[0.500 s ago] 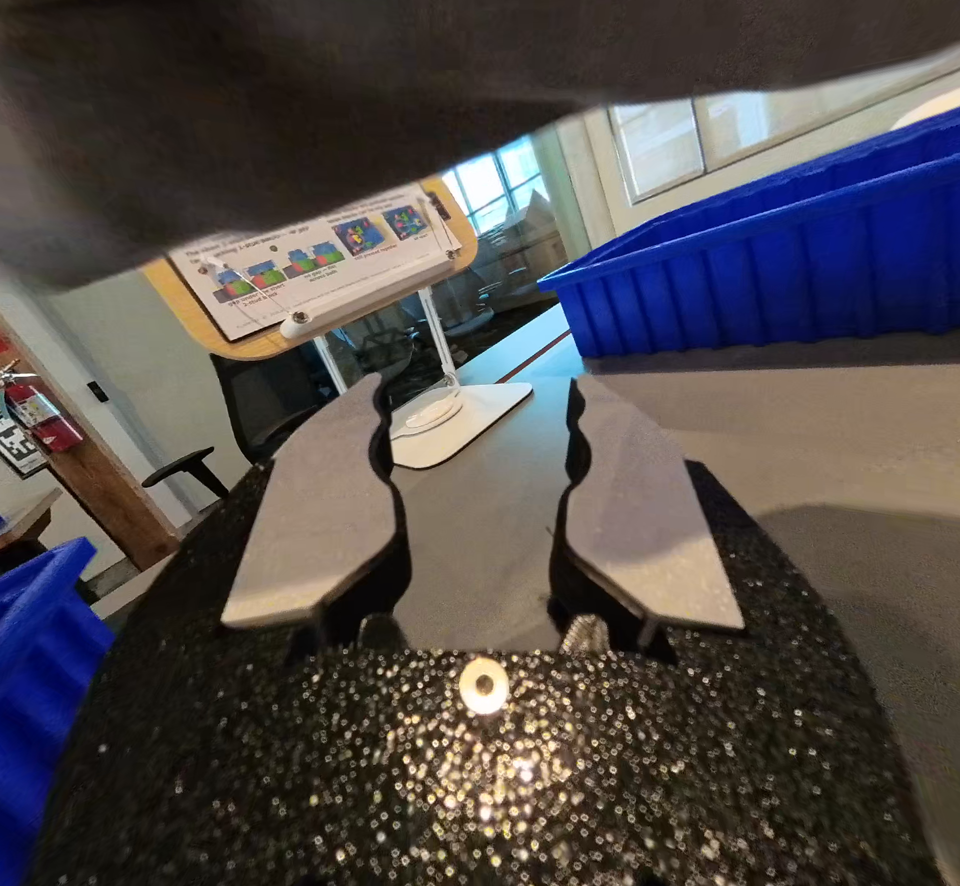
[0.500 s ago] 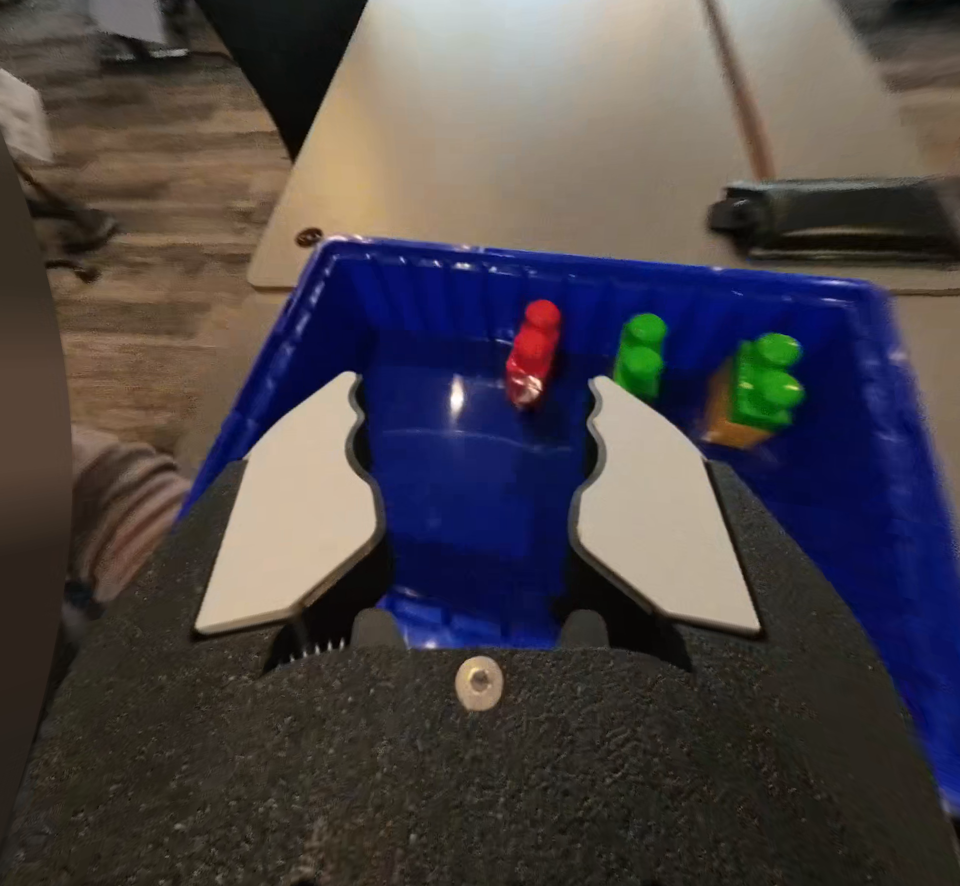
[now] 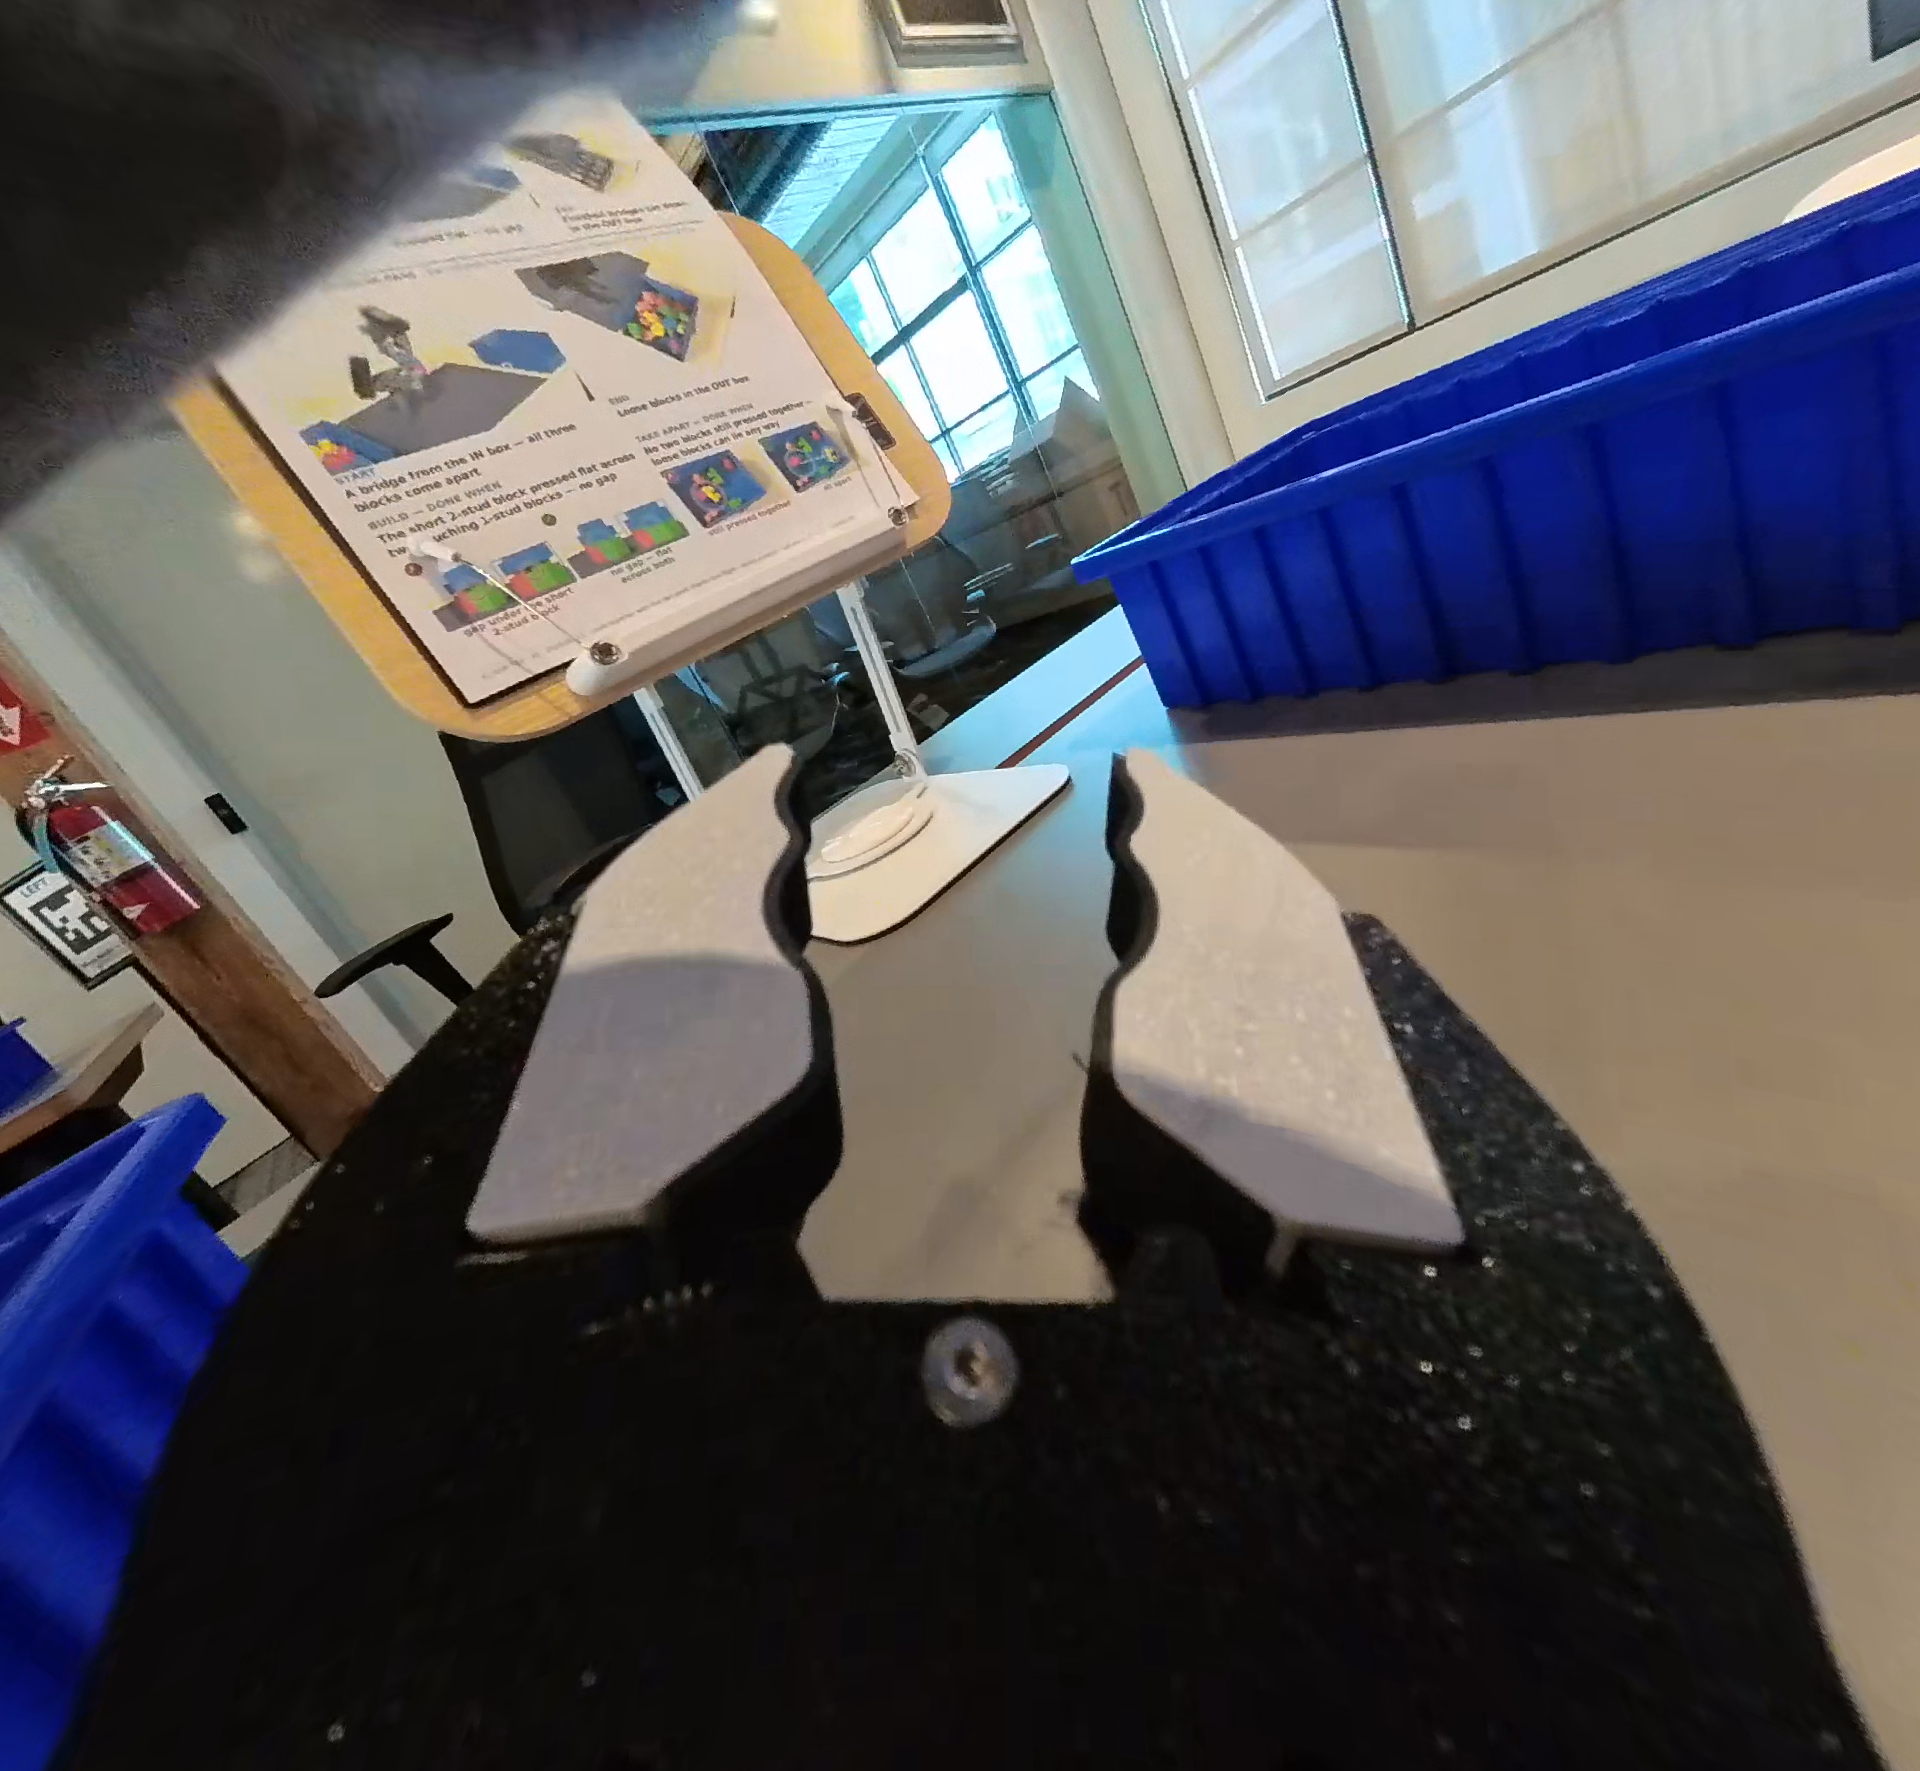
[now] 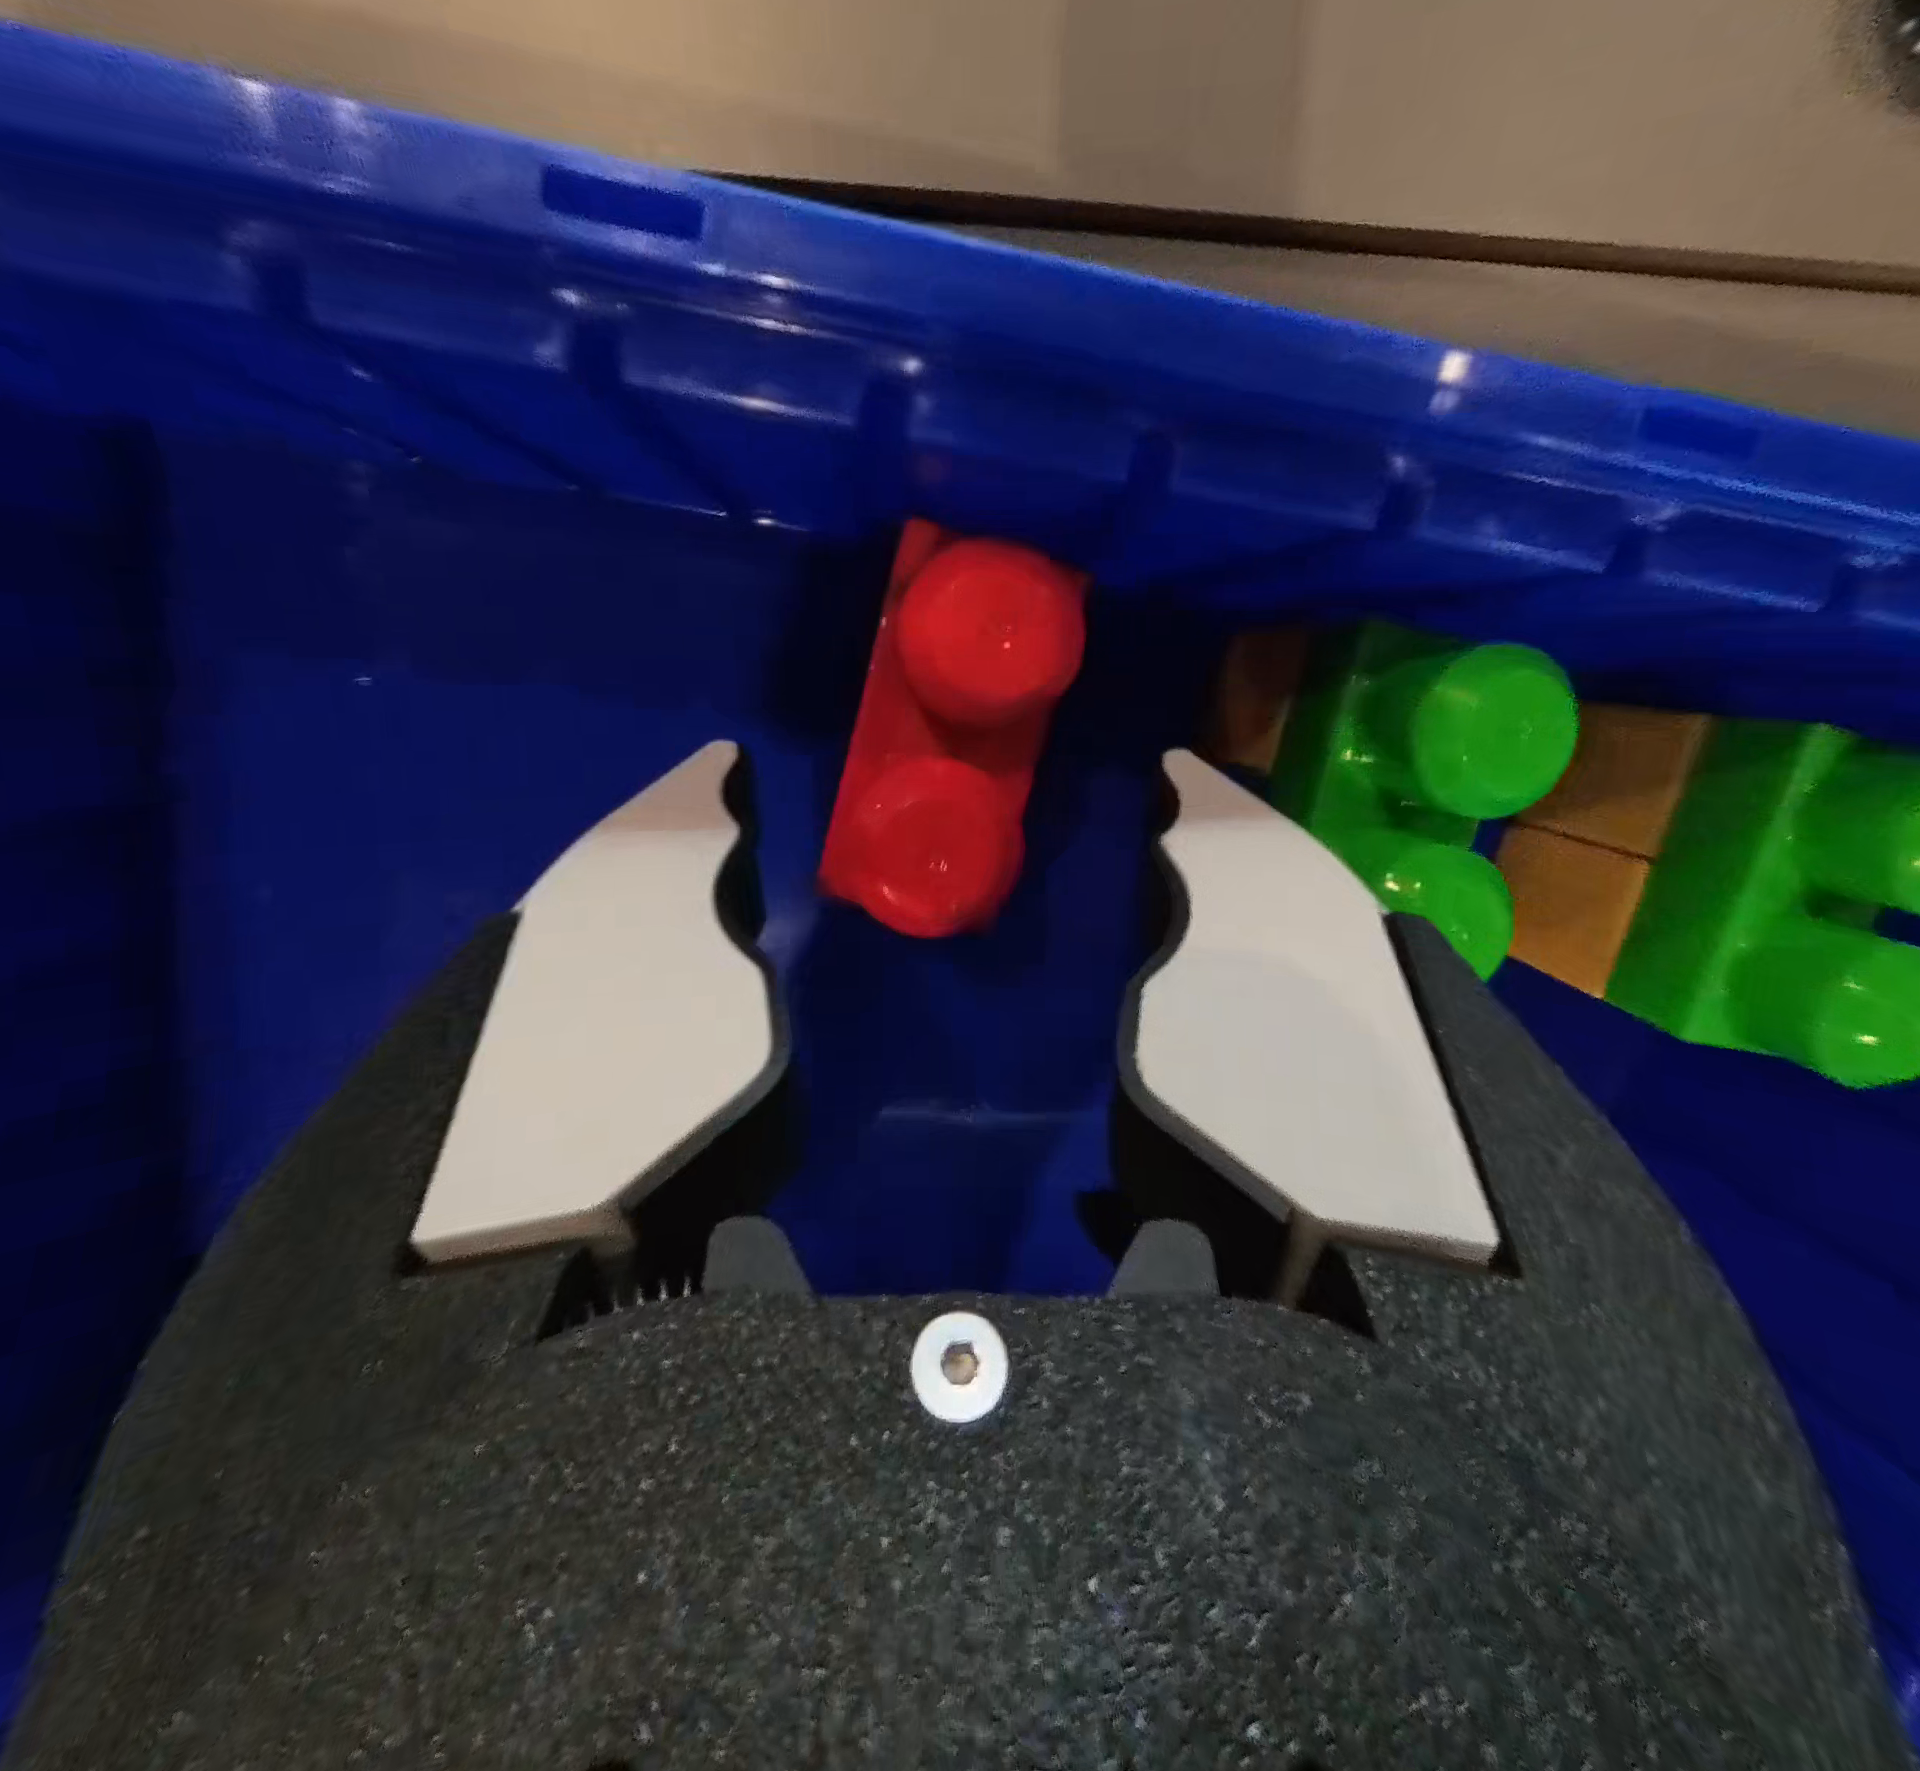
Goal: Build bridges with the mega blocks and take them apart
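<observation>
Left tongs (image 3: 951, 765) released, nothing between the fingers, held over the grey surface (image 3: 1558, 890). Ahead, centre frame: white stand base (image 3: 935, 838) carrying a tilted instruction board (image 3: 582, 474). Right of frame: long blue bin (image 3: 1507, 516) standing on the surface, contents hidden by its wall. Second blue bin edge (image 3: 83, 1254) at lower left. Dark blurred cloth (image 3: 260, 59) blocks upper left. Fire extinguisher (image 3: 104, 854) far left, windows (image 3: 1507, 80) upper right.

Right tongs (image 4: 951, 765) released, reaching into a blue bin (image 4: 935, 350). One red two-stud block (image 4: 951, 745) at centre frame, just beyond the fingertips, in line with the gap, not gripped. Lying on its side against the far wall, studs facing the camera, long axis running near vertical in frame, slightly tilted. Right of it: two green blocks (image 4: 1444, 776), studs also toward the camera, with tan blocks (image 4: 1600, 838) among them; tan count unclear. Right finger (image 4: 1278, 994) partly covers the nearer green one.
</observation>
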Motion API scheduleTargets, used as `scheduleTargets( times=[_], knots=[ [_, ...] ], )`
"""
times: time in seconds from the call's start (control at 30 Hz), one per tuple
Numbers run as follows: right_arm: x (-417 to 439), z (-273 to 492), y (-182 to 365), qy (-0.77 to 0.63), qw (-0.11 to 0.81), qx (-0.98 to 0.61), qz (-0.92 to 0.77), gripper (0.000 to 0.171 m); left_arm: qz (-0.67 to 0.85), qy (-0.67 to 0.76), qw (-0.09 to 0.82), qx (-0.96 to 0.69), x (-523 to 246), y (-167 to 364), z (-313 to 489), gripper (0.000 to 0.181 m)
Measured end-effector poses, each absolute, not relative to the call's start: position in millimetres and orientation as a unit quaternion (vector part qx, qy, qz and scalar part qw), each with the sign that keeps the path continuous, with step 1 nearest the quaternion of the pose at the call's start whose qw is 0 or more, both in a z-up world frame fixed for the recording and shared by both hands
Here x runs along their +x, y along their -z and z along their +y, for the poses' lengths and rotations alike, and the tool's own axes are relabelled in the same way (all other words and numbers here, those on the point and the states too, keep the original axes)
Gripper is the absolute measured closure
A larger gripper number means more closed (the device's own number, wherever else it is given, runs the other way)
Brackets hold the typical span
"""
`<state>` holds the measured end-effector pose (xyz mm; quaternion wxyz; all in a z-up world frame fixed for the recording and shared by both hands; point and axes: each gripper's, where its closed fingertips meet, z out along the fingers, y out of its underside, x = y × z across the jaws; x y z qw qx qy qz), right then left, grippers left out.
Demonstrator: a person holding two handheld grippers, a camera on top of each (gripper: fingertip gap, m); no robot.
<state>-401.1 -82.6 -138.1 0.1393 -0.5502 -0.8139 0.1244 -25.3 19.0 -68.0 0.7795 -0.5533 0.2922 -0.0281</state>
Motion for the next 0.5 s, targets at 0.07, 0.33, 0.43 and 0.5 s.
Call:
scheduleTargets(
  times=[0.07,0.33,0.43,0.5],
  knots=[
    [-401,-84,141,-0.113,0.147,-0.536,-0.823,0.131,0.289,0.025,0.784,-0.549,-27,66,18,0.128],
    [-344,-82,64,-0.194,0.186,-0.520,-0.810,0.135,0.275,0.036,0.786,-0.553,-31,65,20,0.128],
    [-290,-61,-3,-0.281,0.264,-0.531,-0.754,0.135,0.263,0.050,0.789,-0.553,-33,62,20,0.131],
    [-243,-35,-38,-0.291,0.345,-0.532,-0.716,0.135,0.254,0.061,0.789,-0.556,-35,62,21,0.133]
  ],
)
